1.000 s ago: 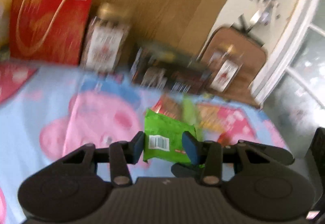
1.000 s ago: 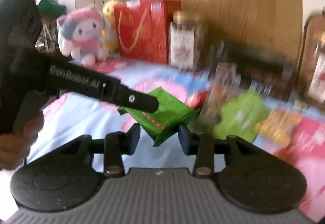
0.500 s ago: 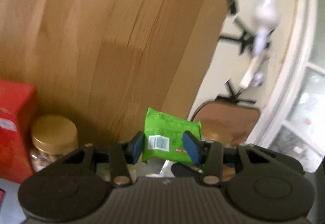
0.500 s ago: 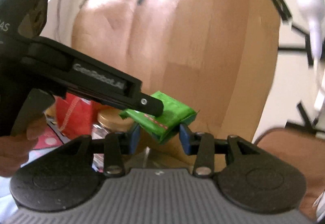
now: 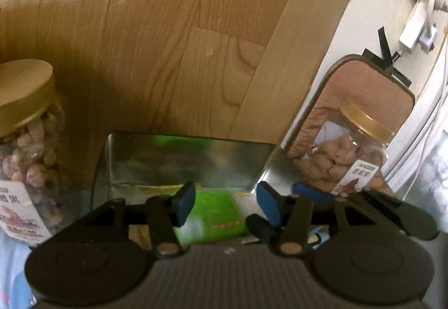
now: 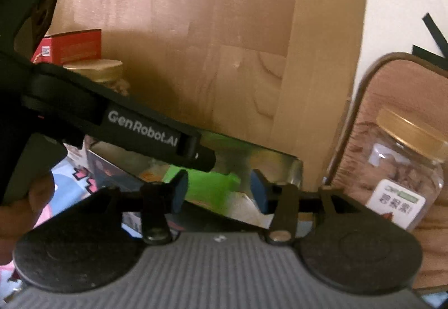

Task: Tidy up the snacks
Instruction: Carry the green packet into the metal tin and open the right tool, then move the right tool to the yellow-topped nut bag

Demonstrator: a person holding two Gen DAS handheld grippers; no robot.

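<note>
A green snack packet (image 5: 215, 211) shows as a blur between the blue pads of my left gripper (image 5: 226, 204), above an open shiny metal tin (image 5: 190, 157). The left jaws are opening and a gap shows beside the packet. From the right wrist view, the same green packet (image 6: 207, 185) lies between the pads of my right gripper (image 6: 218, 192), whose jaws are also opening with the pads clear of it. The tin (image 6: 280, 157) sits just beyond. The left gripper's black arm (image 6: 140, 129) crosses in from the left, held by a hand (image 6: 25, 208).
Two gold-lidded jars of nuts flank the tin: the left jar (image 5: 25, 124) and the right jar (image 5: 355, 155). A wooden panel (image 5: 168, 43) rises right behind it. A brown padded board (image 5: 364, 85) leans on the wall; a red box (image 6: 75, 45) stands far left.
Both grippers carried the green packet from over the cartoon sheet to the tin at the wooden panel. Their jaws have spread and the packet has dropped lower between them.
</note>
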